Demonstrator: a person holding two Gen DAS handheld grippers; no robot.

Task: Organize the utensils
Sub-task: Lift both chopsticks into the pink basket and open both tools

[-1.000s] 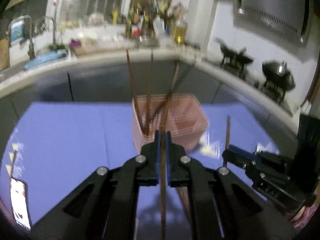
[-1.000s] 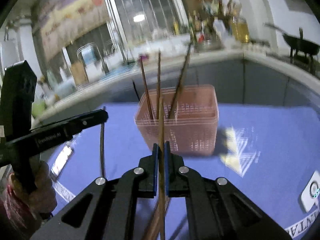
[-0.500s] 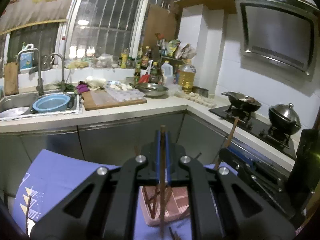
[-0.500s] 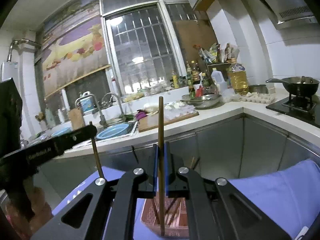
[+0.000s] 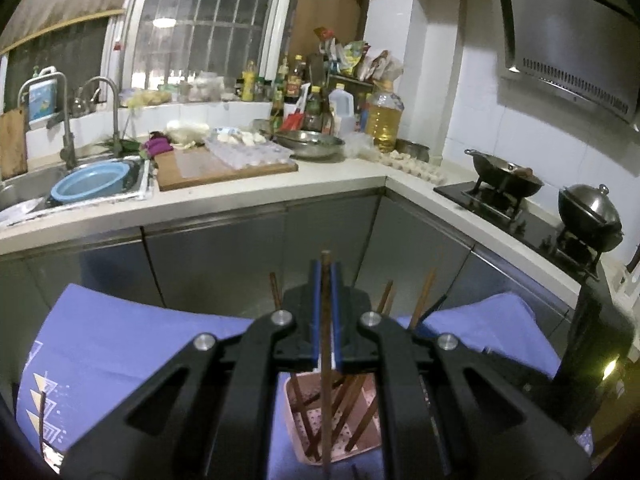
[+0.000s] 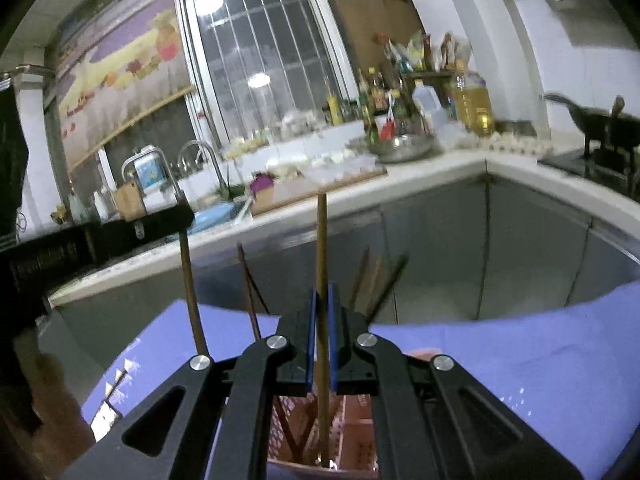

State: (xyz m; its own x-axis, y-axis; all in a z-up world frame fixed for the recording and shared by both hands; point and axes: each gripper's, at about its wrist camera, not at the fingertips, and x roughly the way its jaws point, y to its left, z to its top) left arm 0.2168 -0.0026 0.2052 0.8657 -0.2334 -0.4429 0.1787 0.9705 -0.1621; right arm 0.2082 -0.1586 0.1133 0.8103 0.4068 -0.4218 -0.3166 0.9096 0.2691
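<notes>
My left gripper (image 5: 326, 276) is shut on an upright brown chopstick (image 5: 326, 380). Its lower end hangs over the pink basket (image 5: 370, 438), which holds several leaning chopsticks. My right gripper (image 6: 322, 296) is shut on another upright chopstick (image 6: 321, 240) above the same pink basket (image 6: 358, 420). In the right wrist view the left gripper (image 6: 182, 220) is at the left with its chopstick (image 6: 191, 300) hanging down. In the left wrist view the right gripper (image 5: 434, 310) shows close on the right. A loose chopstick (image 5: 41, 420) lies on the blue cloth (image 5: 140, 344).
Steel cabinet fronts (image 5: 224, 264) stand just behind the cloth-covered table. Above them runs a white counter (image 5: 240, 196) with a sink and blue basin (image 5: 94, 180), a cutting board (image 5: 208, 166) and bottles. A stove with a wok (image 5: 504, 178) and a lidded pot (image 5: 590, 216) is at the right.
Both grippers rose and moved forward with their chopsticks. The basket, ahead of the fingers a second ago, now lies below them. The kitchen counter has come into view.
</notes>
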